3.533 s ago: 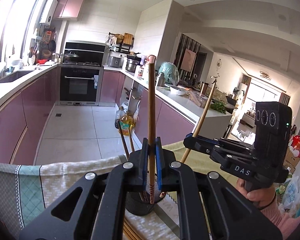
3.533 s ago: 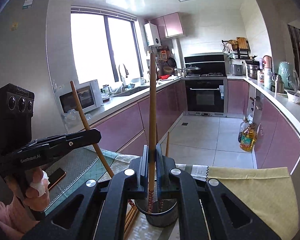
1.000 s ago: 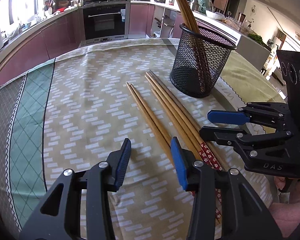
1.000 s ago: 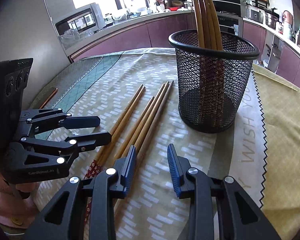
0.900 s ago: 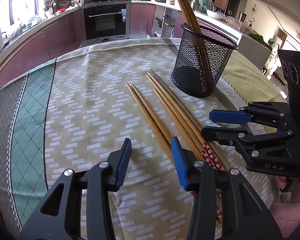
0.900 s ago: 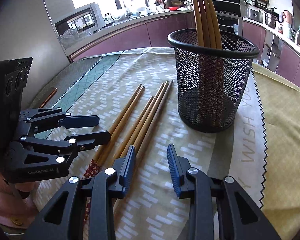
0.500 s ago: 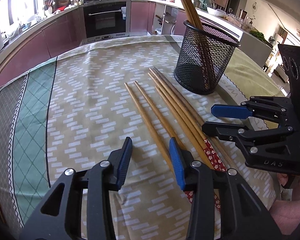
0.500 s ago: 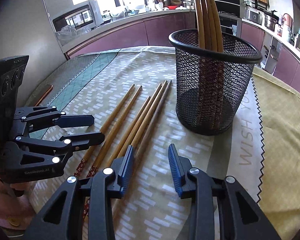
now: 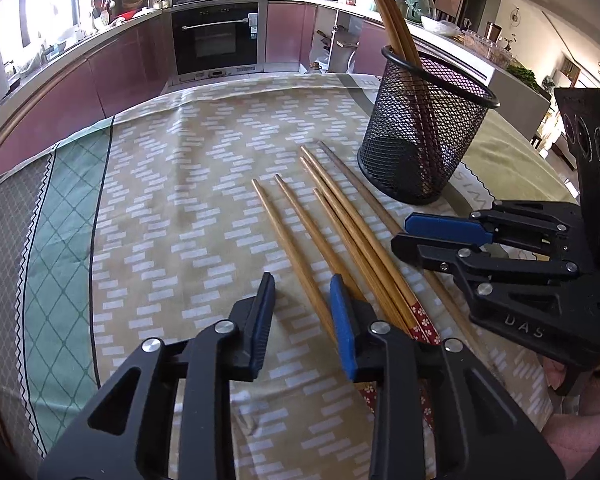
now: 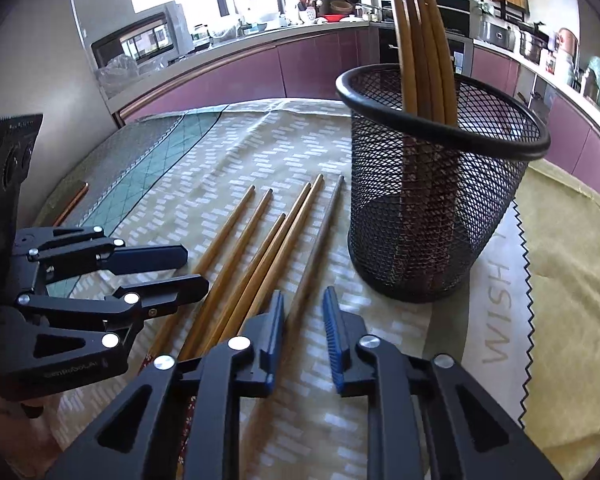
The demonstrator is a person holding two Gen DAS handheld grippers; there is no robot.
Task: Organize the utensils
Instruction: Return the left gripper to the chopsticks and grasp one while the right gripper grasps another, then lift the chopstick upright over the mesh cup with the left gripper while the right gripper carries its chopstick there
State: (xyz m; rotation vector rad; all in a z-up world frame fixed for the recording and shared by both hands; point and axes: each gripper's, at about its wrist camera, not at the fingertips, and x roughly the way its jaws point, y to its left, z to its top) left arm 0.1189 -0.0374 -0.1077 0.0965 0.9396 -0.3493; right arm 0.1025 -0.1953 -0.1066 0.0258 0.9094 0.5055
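Observation:
Several wooden chopsticks point(image 9: 332, 232) lie side by side on the patterned tablecloth point(image 9: 180, 208), also in the right wrist view point(image 10: 256, 248). A black mesh holder point(image 9: 420, 136) stands upright behind them with several chopsticks in it, also in the right wrist view point(image 10: 432, 208). My left gripper point(image 9: 302, 312) is open and empty, low over the leftmost loose chopstick. My right gripper point(image 10: 302, 320) is open and empty, low over the rightmost loose chopstick point(image 10: 320, 236). Each gripper shows in the other's view: the right one point(image 9: 440, 236), the left one point(image 10: 180, 264).
The table edge runs behind the holder, with kitchen cabinets point(image 9: 120, 64) and an oven point(image 9: 216, 40) beyond. A yellow-green cloth point(image 10: 572, 280) covers the table right of the holder. A microwave point(image 10: 140, 44) sits on the counter.
Both grippers held chopsticks upright over the holder 3.5 s ago; now both are open and empty, down over the loose chopsticks. In the last second they crept forward and lower.

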